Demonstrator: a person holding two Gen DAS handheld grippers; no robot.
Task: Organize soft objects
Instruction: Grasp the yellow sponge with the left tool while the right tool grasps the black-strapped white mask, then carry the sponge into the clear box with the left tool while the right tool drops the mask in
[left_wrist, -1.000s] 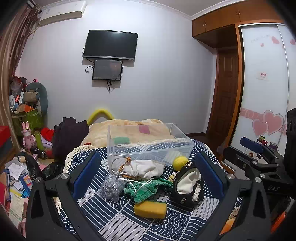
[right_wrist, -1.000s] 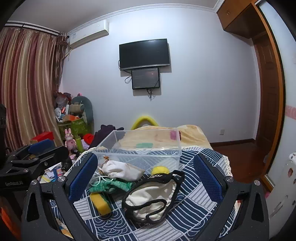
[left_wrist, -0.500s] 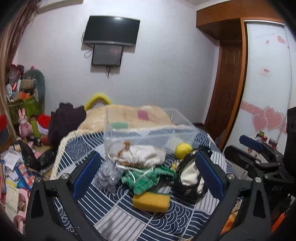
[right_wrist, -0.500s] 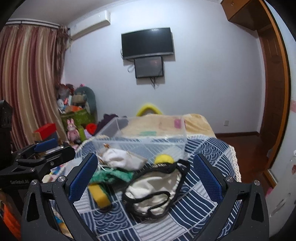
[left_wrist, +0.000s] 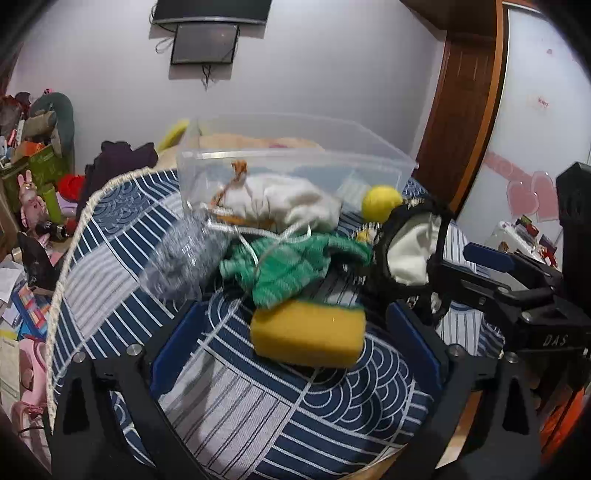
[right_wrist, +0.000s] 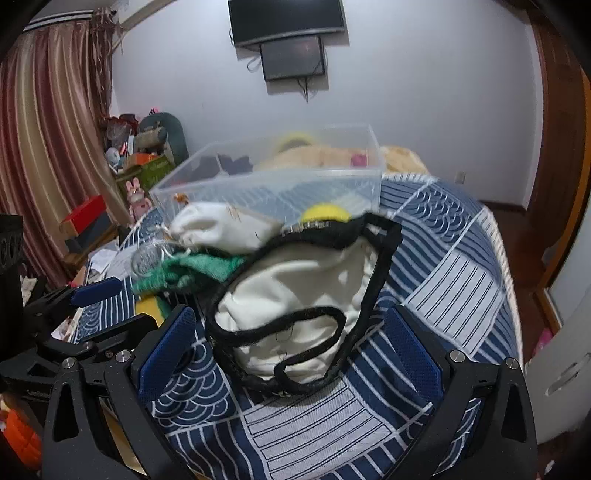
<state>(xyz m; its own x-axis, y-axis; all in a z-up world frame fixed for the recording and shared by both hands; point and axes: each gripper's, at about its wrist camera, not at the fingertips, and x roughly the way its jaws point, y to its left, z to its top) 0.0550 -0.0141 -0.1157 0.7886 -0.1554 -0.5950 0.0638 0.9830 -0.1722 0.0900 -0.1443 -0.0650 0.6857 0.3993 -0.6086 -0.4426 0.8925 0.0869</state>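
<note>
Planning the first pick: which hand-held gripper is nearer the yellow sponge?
Left. The left hand-held gripper is open right around the yellow sponge; the right hand-held gripper is open around the white bag beside it.

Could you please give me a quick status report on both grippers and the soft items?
Left gripper open, flanking yellow sponge. Right gripper open over white bag. Clear bin holds nothing yet; green cloth overlaps sponge.

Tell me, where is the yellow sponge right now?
In the left wrist view, the yellow sponge lies on the blue patterned tablecloth, between the open left gripper fingers, just in front of the green knitted cloth.
</note>
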